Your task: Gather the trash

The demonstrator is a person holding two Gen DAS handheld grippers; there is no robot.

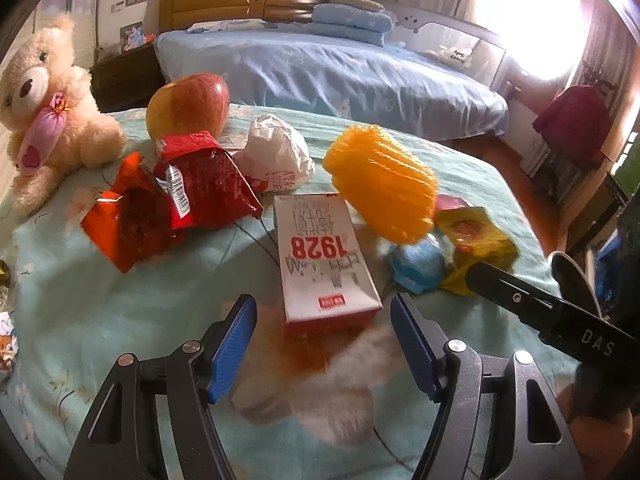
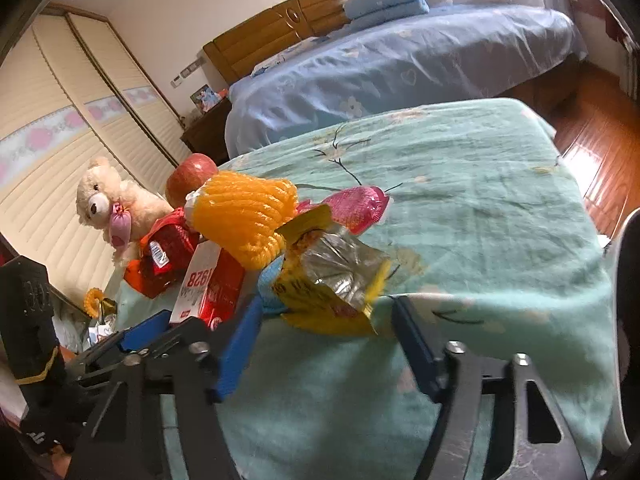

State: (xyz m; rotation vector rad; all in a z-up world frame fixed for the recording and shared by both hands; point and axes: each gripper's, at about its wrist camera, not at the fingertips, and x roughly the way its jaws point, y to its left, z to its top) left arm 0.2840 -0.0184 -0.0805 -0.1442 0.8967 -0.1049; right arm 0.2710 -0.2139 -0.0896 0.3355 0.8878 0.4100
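Surface: bed (image 1: 100, 312) under a pale green flowered cover, carrying a cluster of litter and keepsakes. Item, white-and-red carton (image 1: 324, 256) printed "1928", lying flat at the centre of the left wrist view, its near end just ahead of the left tongs (image 1: 324, 344). Left tongs: blue pads apart, nothing between them but the cover and a blurred white-and-orange patch too smeared to identify; carton not touched. Item, orange foam fruit net (image 1: 382, 188), tilted over the carton's far right corner. Item, yellow snack wrapper (image 2: 332, 280) with a clear crinkled window, lying beside the net; in the right wrist view its near edge lies between the blue pads of the right tongs (image 2: 324, 344), which stand apart, neither pad visibly pressing on it. Item, small blue object (image 1: 416, 266), between carton and yellow wrapper, kind uncertain. Item, red foil packet (image 1: 200, 184), torn open, left of the carton, overlapping an orange-red wrapper (image 1: 128, 224). Item, crumpled white paper (image 1: 280, 152), behind the red packet. Item, pink foam net (image 2: 356, 208), beyond the yellow wrapper. Non-litter: red apple (image 1: 188, 104) behind the packets; cream teddy bear (image 1: 48, 108) at far left. Background: second bed (image 1: 340, 76) with blue sheet and folded blue bedding.
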